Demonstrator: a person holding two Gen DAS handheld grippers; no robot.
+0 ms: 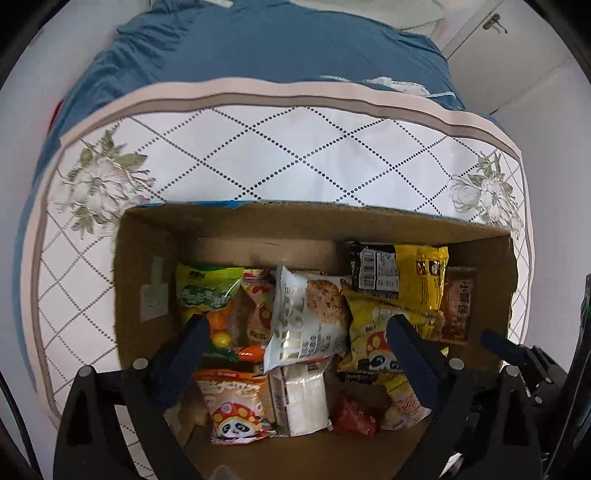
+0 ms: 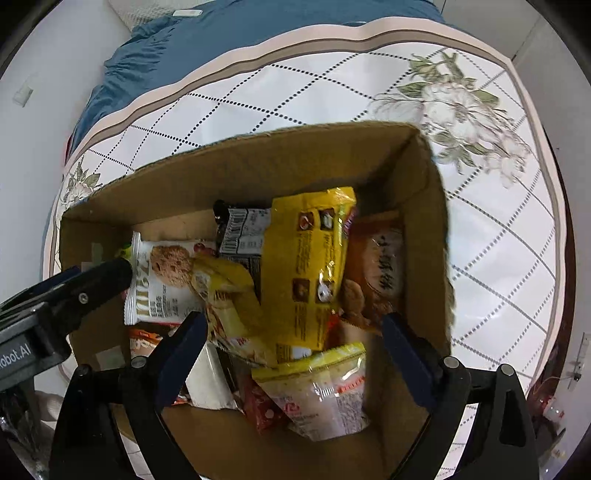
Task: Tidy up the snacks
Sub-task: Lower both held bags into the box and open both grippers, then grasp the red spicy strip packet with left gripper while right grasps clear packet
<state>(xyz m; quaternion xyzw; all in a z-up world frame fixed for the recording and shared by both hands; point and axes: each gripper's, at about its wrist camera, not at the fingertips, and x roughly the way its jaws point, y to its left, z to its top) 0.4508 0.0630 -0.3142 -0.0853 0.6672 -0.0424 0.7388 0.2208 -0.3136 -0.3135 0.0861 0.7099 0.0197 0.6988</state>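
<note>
An open cardboard box [image 1: 258,218] [image 2: 258,166] stands on the table and holds several snack packets. Among them are a white cookie packet [image 1: 310,317] [image 2: 162,280], a tall yellow packet [image 1: 424,280] [image 2: 306,266], a green packet [image 1: 207,288], an orange panda packet [image 1: 236,410], a brown packet [image 1: 456,306] and a black barcode packet [image 2: 243,229]. My left gripper [image 1: 297,325] hangs open over the box's middle, touching nothing. Over the right half my right gripper [image 2: 295,321] is open; the yellow packet lies below its jaws, clear of the pads.
The box sits on a table under a white diamond-stitched cloth [image 1: 295,155] with flower prints [image 2: 458,107]. Blue bedding [image 1: 258,48] lies beyond the table. A white door with a handle [image 1: 493,22] is at the upper right. The box walls rise close around both grippers.
</note>
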